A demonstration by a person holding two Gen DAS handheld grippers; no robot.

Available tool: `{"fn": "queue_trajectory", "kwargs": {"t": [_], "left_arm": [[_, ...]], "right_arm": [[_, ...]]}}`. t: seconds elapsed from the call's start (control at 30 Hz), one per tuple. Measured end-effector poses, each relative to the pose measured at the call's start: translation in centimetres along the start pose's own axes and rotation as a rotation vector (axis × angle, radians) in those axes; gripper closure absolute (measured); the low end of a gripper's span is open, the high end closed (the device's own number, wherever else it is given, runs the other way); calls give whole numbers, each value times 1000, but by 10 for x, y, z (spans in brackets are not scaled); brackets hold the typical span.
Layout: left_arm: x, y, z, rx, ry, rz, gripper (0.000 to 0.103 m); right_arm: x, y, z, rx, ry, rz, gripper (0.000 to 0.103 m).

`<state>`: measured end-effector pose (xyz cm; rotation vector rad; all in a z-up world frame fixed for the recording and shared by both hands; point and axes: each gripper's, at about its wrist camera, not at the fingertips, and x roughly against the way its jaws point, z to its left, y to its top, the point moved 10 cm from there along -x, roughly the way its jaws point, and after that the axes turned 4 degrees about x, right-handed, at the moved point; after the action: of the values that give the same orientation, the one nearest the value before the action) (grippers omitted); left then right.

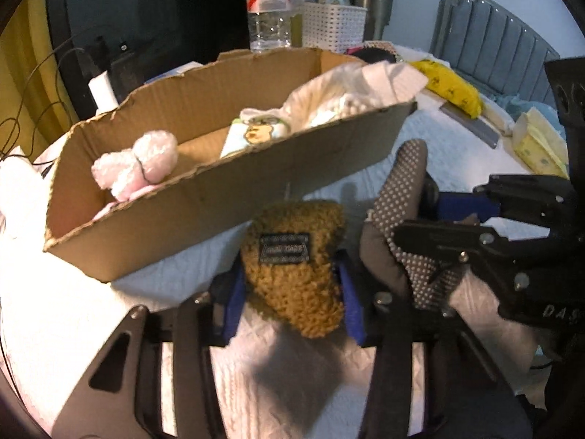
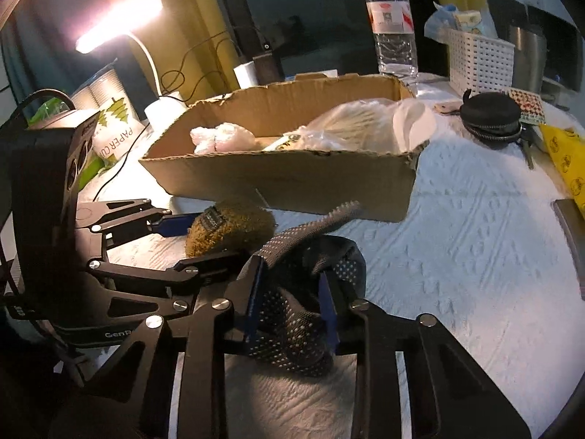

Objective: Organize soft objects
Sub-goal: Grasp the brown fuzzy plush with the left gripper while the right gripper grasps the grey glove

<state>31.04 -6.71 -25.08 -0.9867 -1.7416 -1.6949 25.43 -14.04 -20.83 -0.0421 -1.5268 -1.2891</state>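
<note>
White quilted cloth (image 2: 475,237) covers the bench under both tongs and runs out ahead of them. Directly beyond the tongs stands a long, shallow brown cardboard box (image 1: 204,197) with torn upper edges, its near wall just past the fingertips. Inside it, toward the right end as the left tongs see it, lies a crumpled white plastic bag (image 1: 351,91); next to that sits a small white cloth printed with a yellow cartoon figure (image 1: 259,130), and at the left end a pair of fluffy pink knitted booties (image 1: 137,166). Farther off behind the box stand a clear plastic water bottle (image 1: 268,7) and a white woven basket (image 1: 334,23). Off to the right of the right tongs rests a round black zipped pouch (image 2: 491,117).

The right tongs (image 2: 292,292) are clamped on a grey sock studded with white grip dots (image 2: 292,333), which bunches between the blue pads while its free end sticks up and forward toward the box. The left tongs (image 1: 292,285), just beside them on the left, are closed on a mustard-brown fuzzy knitted bootie with a dark sewn label (image 1: 296,267), the blue pads pressing its two sides. Both soft pieces sit just short of the box's near wall; whether they are lifted off the cloth or resting on it is hard to judge from these angles.
</note>
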Motion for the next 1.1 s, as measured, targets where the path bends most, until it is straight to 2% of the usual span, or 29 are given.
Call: {"fn": "queue_trajectory", "kwargs": {"t": [0.67,1.1], "left_arm": [[77,3,8,28,-29,-152,57],[124,1,42,107,-45,-242,57]], "right_arm": [[63,32,27,56,-60,-128,74],[81,58,59,120,-83,-167,74]]}}
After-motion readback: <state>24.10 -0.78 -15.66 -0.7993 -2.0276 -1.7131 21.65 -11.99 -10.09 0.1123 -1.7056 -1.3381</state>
